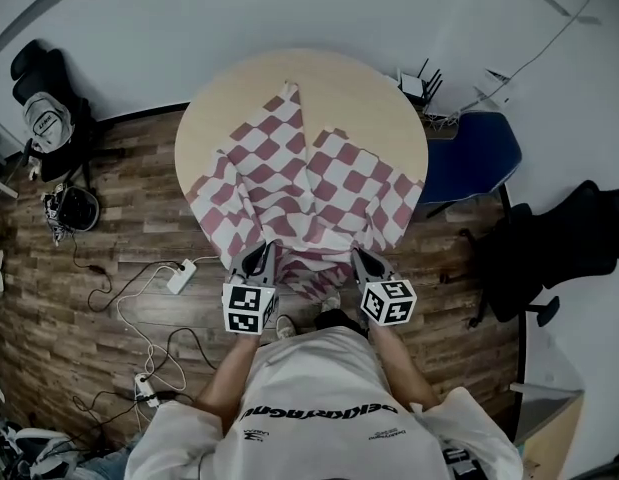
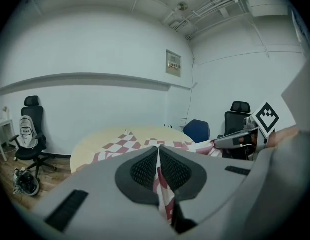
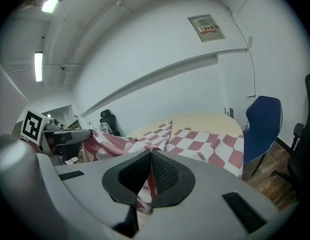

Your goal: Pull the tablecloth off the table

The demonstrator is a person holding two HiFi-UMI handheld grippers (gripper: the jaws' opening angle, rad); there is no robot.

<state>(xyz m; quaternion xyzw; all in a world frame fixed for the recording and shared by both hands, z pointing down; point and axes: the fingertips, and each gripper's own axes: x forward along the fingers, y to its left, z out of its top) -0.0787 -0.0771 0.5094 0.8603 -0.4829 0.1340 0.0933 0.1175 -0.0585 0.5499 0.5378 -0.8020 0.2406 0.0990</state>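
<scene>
Wood-plank floor (image 1: 139, 218) under a round beige table (image 1: 349, 83), with the red-and-white checkered tablecloth (image 1: 309, 193) bunched on its near half and spilling over the near edge. Left gripper (image 1: 257, 260) and right gripper (image 1: 367, 263) are each pinched tight on that hanging edge.

Left gripper (image 2: 158, 149): jaws closed on a fold of the red-and-white checked tablecloth (image 2: 125, 143). The cloth lies bunched across the round table (image 2: 94, 139). Right gripper (image 2: 240, 138) is visible beside it.
</scene>
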